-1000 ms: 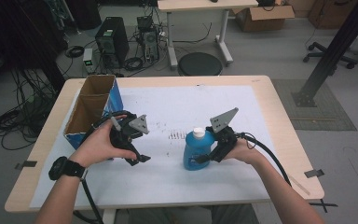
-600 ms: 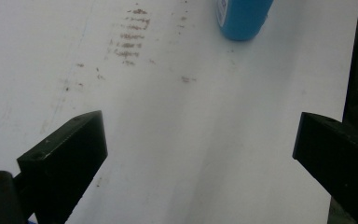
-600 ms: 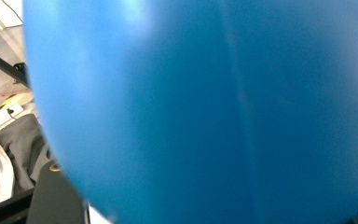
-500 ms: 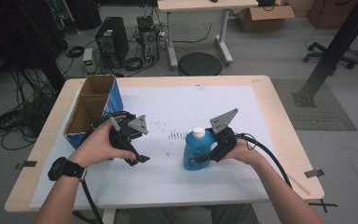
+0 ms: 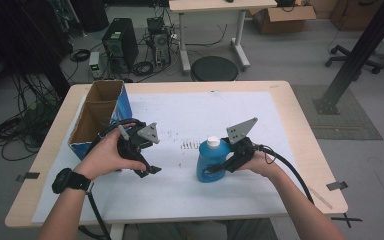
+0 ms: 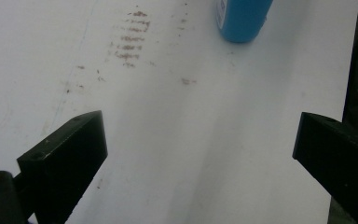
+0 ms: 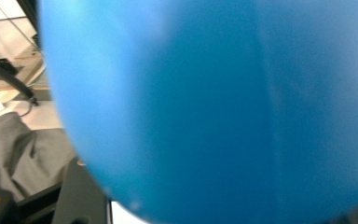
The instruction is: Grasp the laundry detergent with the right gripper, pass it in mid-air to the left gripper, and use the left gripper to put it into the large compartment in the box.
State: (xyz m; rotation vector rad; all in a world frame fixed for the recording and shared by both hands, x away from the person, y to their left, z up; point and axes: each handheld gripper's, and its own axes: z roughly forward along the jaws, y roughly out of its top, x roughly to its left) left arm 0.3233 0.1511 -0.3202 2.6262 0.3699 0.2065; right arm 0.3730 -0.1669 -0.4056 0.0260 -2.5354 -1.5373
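While the right hand-held gripper (image 5: 219, 168) apparently clamps the blue plastic bottle (image 5: 210, 161) upright on the desk (image 5: 290, 130), left hand-held gripper (image 5: 147, 170) gapes empty; transfer pending.

Both forearms enter from the bottom edge of the high view. The left hand (image 5: 111, 156), a dark watch on its wrist, sits left of centre holding the left gripper (image 5: 147, 171), whose jaws stand wide apart, tips angled down. The right hand (image 5: 261, 164), right of centre, holds the right gripper (image 5: 215, 170), jaws pointing left and clamped.
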